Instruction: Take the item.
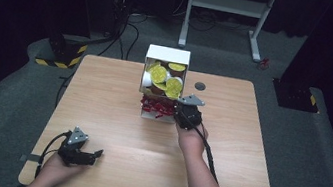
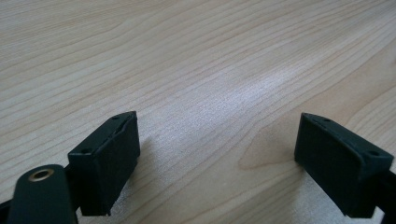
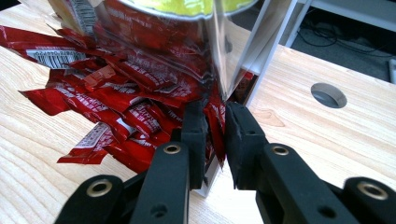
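Note:
A white dispenser box [image 1: 168, 53] stands at the far middle of the table, with yellow-lidded cups [image 1: 167, 78] in its upper part and red packets [image 1: 154, 107] spilling from its low tray. My right gripper [image 1: 175, 112] reaches into the tray's right end. In the right gripper view its jaws [image 3: 214, 109] stand almost together, pinching one red packet [image 3: 215, 128] that stands on edge among the pile [image 3: 116, 102], beside the white tray wall [image 3: 261, 60]. My left gripper [image 1: 96, 155] rests on the table at the near left, open [image 2: 217, 135], with only bare wood between its pads.
A round grey cable hole [image 1: 200, 86] sits in the tabletop [image 1: 142, 170] right of the box, seen also in the right gripper view [image 3: 328, 94]. A clear plastic front [image 3: 154, 42] hangs over the packets. Beyond the table stand a white frame [image 1: 229, 4] and dark floor.

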`<control>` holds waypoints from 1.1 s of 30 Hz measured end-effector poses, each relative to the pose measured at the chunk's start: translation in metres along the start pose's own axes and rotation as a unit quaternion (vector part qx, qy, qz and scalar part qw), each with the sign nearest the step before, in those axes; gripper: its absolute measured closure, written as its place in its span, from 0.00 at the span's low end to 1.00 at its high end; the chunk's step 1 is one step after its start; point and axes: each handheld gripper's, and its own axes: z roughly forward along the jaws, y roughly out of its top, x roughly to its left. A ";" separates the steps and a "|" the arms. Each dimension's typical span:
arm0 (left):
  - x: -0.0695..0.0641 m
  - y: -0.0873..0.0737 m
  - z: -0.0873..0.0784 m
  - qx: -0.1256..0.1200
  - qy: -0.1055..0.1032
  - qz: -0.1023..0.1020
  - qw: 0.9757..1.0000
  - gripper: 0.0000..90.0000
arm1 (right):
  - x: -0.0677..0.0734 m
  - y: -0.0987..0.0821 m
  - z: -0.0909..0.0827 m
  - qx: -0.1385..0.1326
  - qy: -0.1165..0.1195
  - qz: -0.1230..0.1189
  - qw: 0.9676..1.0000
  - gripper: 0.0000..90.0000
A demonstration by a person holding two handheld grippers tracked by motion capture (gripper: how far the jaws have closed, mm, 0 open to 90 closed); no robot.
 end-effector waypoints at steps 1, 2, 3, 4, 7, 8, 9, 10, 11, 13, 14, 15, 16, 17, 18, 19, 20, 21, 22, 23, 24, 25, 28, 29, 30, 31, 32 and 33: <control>0.000 0.000 0.000 0.000 0.000 0.000 1.000 0.16 | 0.000 0.000 0.000 -0.002 0.000 -0.004 1.000 0.88; 0.000 0.000 0.000 0.000 0.001 0.000 1.000 0.16 | 0.001 0.000 0.001 -0.002 0.000 -0.002 1.000 0.88; 0.000 0.000 0.000 0.000 0.001 0.000 1.000 0.16 | 0.001 0.000 0.001 -0.003 -0.001 -0.004 1.000 0.87; 0.000 0.000 0.000 0.000 0.001 0.000 1.000 0.16 | 0.001 0.000 0.001 -0.003 -0.002 -0.008 1.000 0.87; 0.000 0.000 0.000 0.000 0.001 0.001 1.000 0.16 | 0.001 -0.001 0.004 -0.001 -0.001 -0.001 1.000 0.85; 0.000 0.000 0.000 0.000 0.001 0.001 1.000 0.16 | 0.000 -0.001 0.005 -0.001 -0.001 0.004 1.000 0.84; 0.000 0.000 0.000 -0.001 0.000 -0.002 1.000 0.16 | 0.000 -0.001 0.006 -0.002 -0.002 0.001 1.000 0.84; 0.000 0.000 0.000 -0.001 0.000 -0.002 1.000 0.16 | 0.000 -0.001 0.006 -0.002 -0.004 0.001 1.000 0.84; 0.000 0.000 0.000 -0.001 0.000 -0.002 1.000 0.16 | 0.000 -0.001 0.007 -0.003 -0.005 -0.002 1.000 0.84; 0.000 0.000 0.000 -0.001 0.000 -0.001 1.000 0.16 | 0.000 -0.001 0.007 -0.004 -0.007 -0.003 1.000 0.84; 0.000 0.000 0.000 -0.001 0.000 -0.001 1.000 0.16 | 0.000 -0.001 0.007 -0.002 -0.008 -0.002 1.000 0.84; 0.000 0.000 0.000 -0.001 0.000 -0.002 1.000 0.16 | 0.000 -0.001 0.008 -0.004 -0.009 -0.005 1.000 0.84; 0.000 0.000 0.000 -0.001 0.000 -0.002 1.000 0.16 | 0.000 -0.001 0.008 -0.004 -0.008 -0.004 1.000 0.84; 0.000 0.000 0.000 -0.001 0.000 -0.002 1.000 0.16 | 0.001 -0.001 0.008 -0.003 -0.009 -0.001 1.000 0.84; 0.000 0.000 0.000 -0.001 0.000 -0.002 1.000 0.16 | 0.001 -0.001 0.009 -0.004 -0.009 -0.003 1.000 0.84; 0.000 0.000 0.000 -0.001 0.000 -0.002 1.000 0.16 | 0.001 -0.001 0.009 -0.004 -0.011 -0.005 1.000 0.84; 0.000 0.000 0.000 0.000 0.001 0.002 1.000 0.16 | 0.002 -0.002 0.010 -0.003 -0.012 -0.002 1.000 0.84; 0.000 0.000 0.000 0.000 0.001 0.001 1.000 0.16 | 0.001 -0.002 0.010 -0.003 -0.013 -0.003 1.000 0.84; 0.000 0.000 0.000 -0.001 0.000 -0.001 1.000 0.16 | 0.002 -0.002 0.010 -0.003 -0.013 -0.001 1.000 0.84; 0.000 0.000 0.000 -0.001 0.000 -0.002 1.000 0.16 | 0.002 -0.002 0.011 -0.004 -0.013 -0.004 1.000 0.85; 0.000 0.000 0.000 -0.001 0.000 -0.002 1.000 0.16 | 0.002 -0.002 0.011 -0.004 -0.012 -0.004 1.000 0.86; 0.000 0.000 0.000 0.000 -0.001 -0.002 1.000 0.16 | 0.001 -0.002 0.011 -0.004 -0.011 -0.004 1.000 0.87; 0.000 0.000 0.000 0.000 -0.001 -0.002 1.000 0.16 | 0.002 -0.003 0.011 -0.004 -0.014 -0.011 1.000 0.91; 0.000 0.000 0.000 0.000 -0.001 -0.002 1.000 0.16 | 0.002 -0.003 0.012 -0.003 -0.015 -0.012 1.000 0.92; 0.000 0.000 0.000 0.000 -0.001 -0.002 1.000 0.16 | 0.003 -0.003 0.012 0.000 -0.014 -0.011 1.000 0.93; 0.000 0.000 0.000 0.000 -0.001 -0.002 1.000 0.16 | 0.003 -0.004 0.012 0.001 -0.014 -0.011 1.000 0.94; 0.000 0.000 0.000 -0.001 0.000 -0.002 1.000 0.16 | 0.002 -0.004 0.013 0.000 -0.012 -0.010 1.000 0.94; 0.000 0.000 0.000 0.000 -0.001 -0.002 1.000 0.16 | 0.002 -0.004 0.012 0.002 -0.011 -0.005 1.000 0.94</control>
